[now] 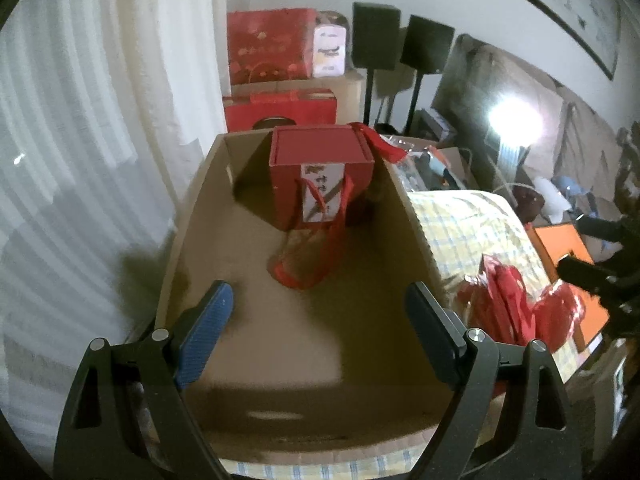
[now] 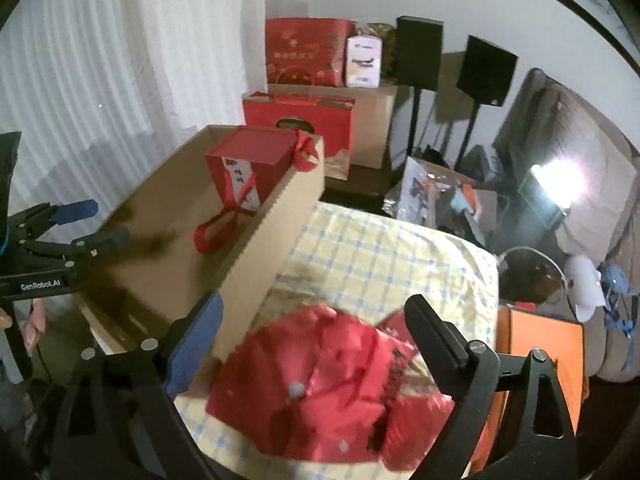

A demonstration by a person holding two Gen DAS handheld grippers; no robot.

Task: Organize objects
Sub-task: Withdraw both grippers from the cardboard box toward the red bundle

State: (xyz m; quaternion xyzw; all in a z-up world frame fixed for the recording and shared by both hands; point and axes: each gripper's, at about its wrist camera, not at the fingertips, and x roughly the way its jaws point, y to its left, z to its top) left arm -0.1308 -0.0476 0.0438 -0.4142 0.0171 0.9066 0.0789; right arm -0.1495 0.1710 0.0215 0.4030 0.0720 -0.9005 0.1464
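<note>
An open cardboard box (image 1: 304,320) sits on a surface covered with a yellow-and-blue checked cloth (image 2: 384,256), its long side running away from the cameras toward a white curtain (image 1: 100,120) on the left. At the far end of the box, close against the back wall, stands a red gift box (image 1: 320,176) with a white label and red ribbon handles (image 1: 308,256) that trail forward onto the box floor; the rest of the floor, from the ribbons to the near wall, is bare cardboard. The left gripper (image 1: 320,332) hangs over that bare near half, its jaws wide apart with nothing between them, the blue pad (image 1: 204,336) close to the box's left wall and the dark finger near the right wall. The right gripper (image 2: 316,344) is outside the box, above the cloth just beside the box's right wall, jaws spread wide and clamped on nothing; below them lies a heap of red packets (image 2: 332,392) on the cloth, blurred, and whether the pads touch it cannot be told. The left pad sits near the outer corner of the box. To the right of the heap, an orange box (image 2: 540,364) lies at the cloth's edge. Between the heap and the far edge of the cloth there is open checked surface. Beyond stand stacked red gift boxes (image 2: 304,52), brown cartons (image 2: 372,120) and two black speakers (image 2: 484,70) on stands.
</note>
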